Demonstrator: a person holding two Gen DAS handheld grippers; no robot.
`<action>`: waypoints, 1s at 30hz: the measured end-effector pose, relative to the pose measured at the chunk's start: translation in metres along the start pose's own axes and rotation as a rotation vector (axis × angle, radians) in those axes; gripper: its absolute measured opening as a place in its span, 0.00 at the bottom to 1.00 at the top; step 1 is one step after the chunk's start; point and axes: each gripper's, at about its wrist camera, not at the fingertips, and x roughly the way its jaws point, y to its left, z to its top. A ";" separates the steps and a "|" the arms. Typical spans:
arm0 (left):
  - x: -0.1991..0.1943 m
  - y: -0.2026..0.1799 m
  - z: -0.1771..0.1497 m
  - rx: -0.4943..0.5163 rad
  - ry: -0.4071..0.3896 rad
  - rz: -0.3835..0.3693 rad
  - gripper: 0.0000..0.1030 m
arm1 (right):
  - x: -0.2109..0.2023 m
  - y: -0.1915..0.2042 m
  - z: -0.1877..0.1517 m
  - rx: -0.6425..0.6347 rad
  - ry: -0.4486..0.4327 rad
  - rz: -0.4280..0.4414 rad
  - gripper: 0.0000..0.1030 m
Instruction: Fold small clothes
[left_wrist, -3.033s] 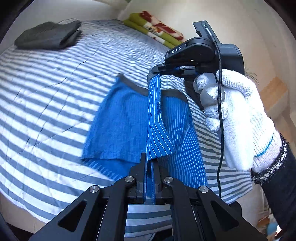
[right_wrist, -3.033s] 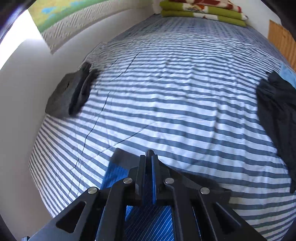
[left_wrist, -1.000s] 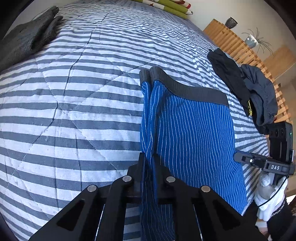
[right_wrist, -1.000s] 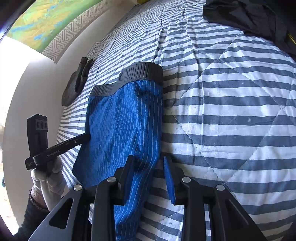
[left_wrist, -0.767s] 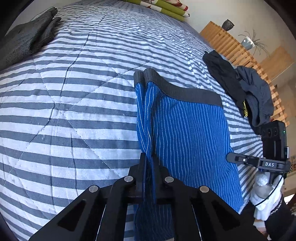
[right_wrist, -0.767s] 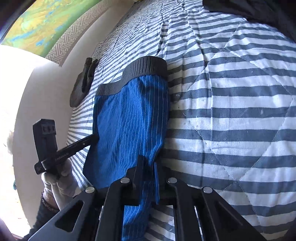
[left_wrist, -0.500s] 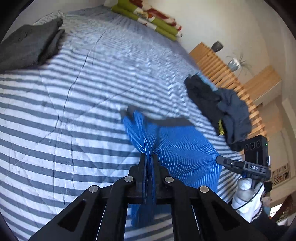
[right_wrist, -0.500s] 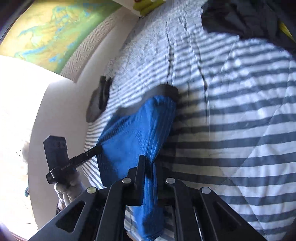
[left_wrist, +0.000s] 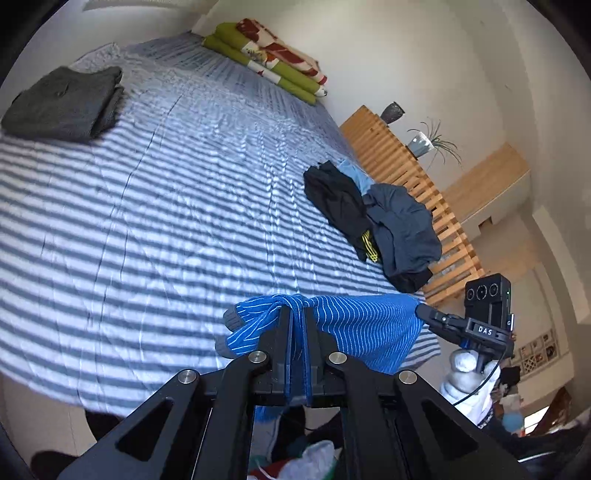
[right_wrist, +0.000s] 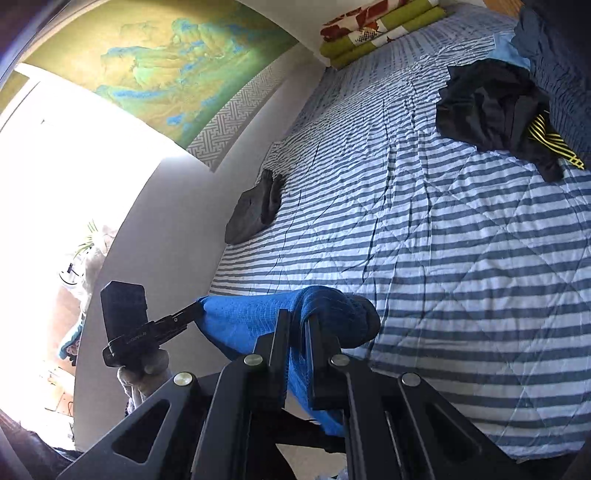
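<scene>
Two close wrist views, shared striped bed (left_wrist: 155, 206).

1. Two grippers: left gripper (left_wrist: 297, 325), right gripper (right_wrist: 295, 325).
2. One blue striped garment (left_wrist: 365, 325), held above the bed (left_wrist: 166, 206).
3. One folded grey garment (left_wrist: 62, 103) on the bed.
4. One dark clothes pile (left_wrist: 373, 218) on the bed.
5. One folded blanket (left_wrist: 266, 55) at the bed's far end.

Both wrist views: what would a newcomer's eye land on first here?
The bright blue striped shorts, stretched in the air between the left gripper and the right gripper, both clamped on the fabric near the bed's front edge. Behind them spreads the grey-and-white striped bedspread, with a folded grey garment at its far left and a heap of dark unfolded clothes at its right edge.
</scene>
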 end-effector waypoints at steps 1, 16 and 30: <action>0.004 0.004 -0.001 -0.008 0.021 0.004 0.04 | 0.004 -0.006 0.000 0.014 0.012 -0.006 0.06; 0.145 0.100 0.065 -0.126 0.124 0.175 0.04 | 0.110 -0.107 0.078 0.158 0.120 -0.147 0.06; 0.135 0.094 0.070 -0.055 0.073 0.270 0.30 | 0.113 -0.100 0.096 0.016 0.126 -0.315 0.23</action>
